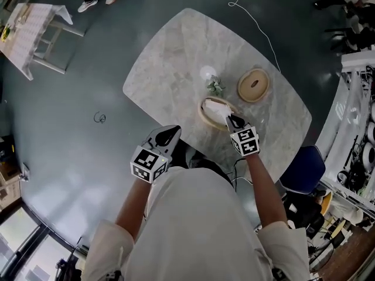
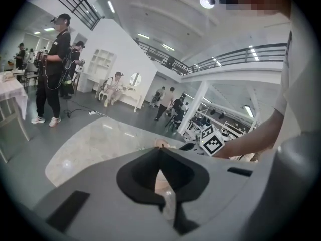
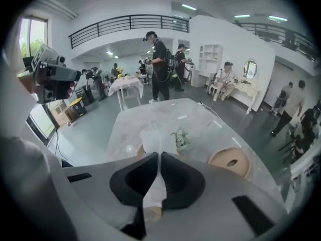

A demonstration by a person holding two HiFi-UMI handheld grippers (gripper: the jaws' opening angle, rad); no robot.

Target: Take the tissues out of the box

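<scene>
A round wooden tissue box (image 1: pixel 206 117) stands open on the marble table (image 1: pixel 176 57), with white tissues (image 1: pixel 217 111) showing inside. My right gripper (image 1: pixel 234 120) hangs over the box's near right rim, shut on a tissue (image 3: pixel 154 137) that rises in a peak beyond the jaw tips. In the right gripper view the gripper (image 3: pixel 158 155) has its jaws pressed together on that sheet. My left gripper (image 1: pixel 168 136) hovers at the table's near edge, left of the box. Its jaws (image 2: pixel 159 149) meet at the tips with nothing held.
The box's round wooden lid (image 1: pixel 254 85) with a centre hole lies right of the box, the same lid (image 3: pixel 231 162) in the right gripper view. A small green plant (image 1: pixel 215 86) stands behind the box. A blue chair (image 1: pixel 302 168) is at the table's right. People stand beyond.
</scene>
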